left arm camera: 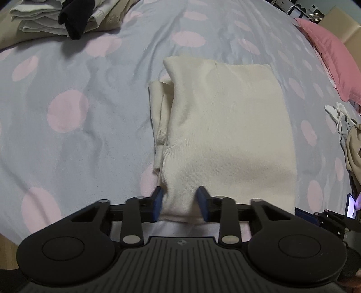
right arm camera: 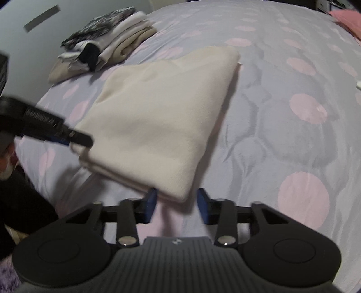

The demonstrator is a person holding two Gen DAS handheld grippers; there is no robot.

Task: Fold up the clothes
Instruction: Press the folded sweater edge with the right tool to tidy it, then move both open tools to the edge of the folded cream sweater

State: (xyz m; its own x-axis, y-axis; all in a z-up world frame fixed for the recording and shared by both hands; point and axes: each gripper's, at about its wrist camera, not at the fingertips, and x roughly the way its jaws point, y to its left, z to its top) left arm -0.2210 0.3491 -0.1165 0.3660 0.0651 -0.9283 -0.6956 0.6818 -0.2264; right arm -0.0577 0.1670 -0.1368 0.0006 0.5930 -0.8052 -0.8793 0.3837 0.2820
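A folded cream sweater (left arm camera: 225, 126) lies on the grey bedspread with pink dots (left arm camera: 67, 90). My left gripper (left arm camera: 181, 204) is shut on the sweater's near left corner, and the knit fills the gap between the blue pads. In the right wrist view the sweater (right arm camera: 153, 117) runs away to the upper left, and the left gripper (right arm camera: 84, 141) bites its far near-edge corner. My right gripper (right arm camera: 177, 204) has the other near corner between its fingertips. The cloth lies against the left pad, with a thin gap to the right pad, so the jaws stand slightly open.
A stack of folded clothes (left arm camera: 56, 20) with a black item on top sits at the far left of the bed (right arm camera: 106, 47). A pink pillow (left arm camera: 327, 49), white socks (left arm camera: 337, 112) and a beige garment (left arm camera: 354, 148) lie at the right. A person's dark clothing (right arm camera: 20, 202) is beside the bed edge.
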